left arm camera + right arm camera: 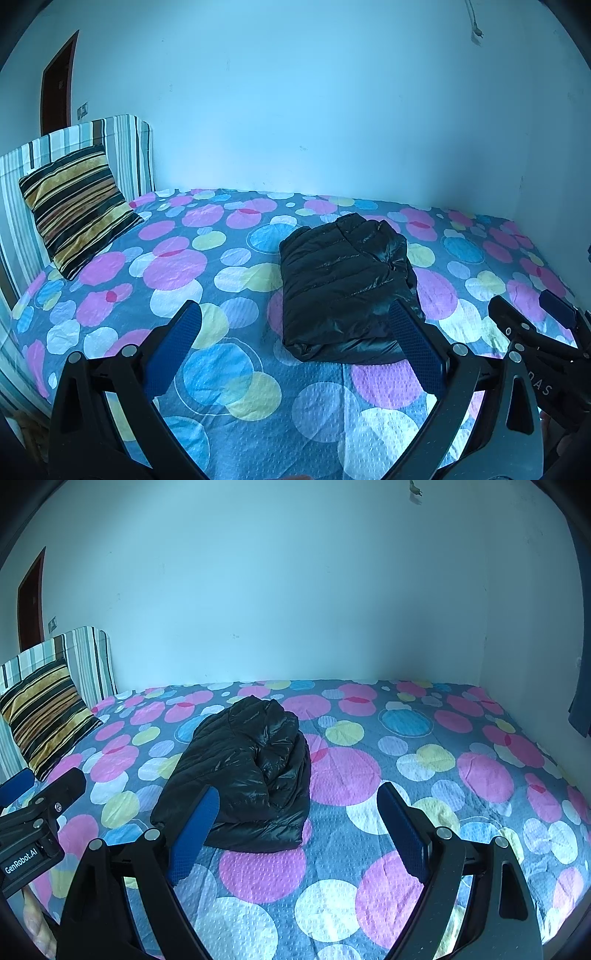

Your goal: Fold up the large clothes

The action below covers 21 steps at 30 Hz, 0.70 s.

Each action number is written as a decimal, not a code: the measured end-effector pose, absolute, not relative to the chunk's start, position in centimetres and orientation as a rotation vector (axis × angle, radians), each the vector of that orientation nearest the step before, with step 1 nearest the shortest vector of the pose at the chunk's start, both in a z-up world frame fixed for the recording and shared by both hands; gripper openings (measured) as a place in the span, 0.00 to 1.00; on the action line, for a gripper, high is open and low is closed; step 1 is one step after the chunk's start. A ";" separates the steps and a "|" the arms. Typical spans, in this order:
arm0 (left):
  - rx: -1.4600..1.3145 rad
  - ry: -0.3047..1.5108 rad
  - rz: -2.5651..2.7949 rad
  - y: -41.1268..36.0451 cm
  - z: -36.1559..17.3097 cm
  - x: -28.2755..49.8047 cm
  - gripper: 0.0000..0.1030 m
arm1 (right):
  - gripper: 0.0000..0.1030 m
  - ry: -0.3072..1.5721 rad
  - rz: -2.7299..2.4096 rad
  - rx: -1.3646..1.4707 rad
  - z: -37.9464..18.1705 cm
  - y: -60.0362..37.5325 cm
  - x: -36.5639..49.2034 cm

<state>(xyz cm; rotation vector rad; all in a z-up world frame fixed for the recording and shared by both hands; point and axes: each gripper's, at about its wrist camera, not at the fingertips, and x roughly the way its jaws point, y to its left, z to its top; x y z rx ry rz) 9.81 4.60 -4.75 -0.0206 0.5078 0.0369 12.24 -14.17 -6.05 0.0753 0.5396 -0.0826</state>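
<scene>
Hovering low in frame, we hold the left claw [295, 332] and right claw [297, 812] wide and empty, the folded black jacket [345, 284] mid-frame on the bed [258, 406].

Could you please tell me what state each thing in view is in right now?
Black shiny quilted puffer jacket: folded into a compact bundle, lying on the bed, held by neither tool.
Spotted bedsheet: spread flat, slightly creased.
Striped velvet cushion: upright, leaning against the headboard.
Left tool: open, empty.
Right tool: open, empty.
</scene>
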 end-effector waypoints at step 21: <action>-0.032 0.496 0.018 4.9 -5.1 9.7 0.98 | 0.83 0.544 -0.082 0.073 -6.1 -14.1 12.2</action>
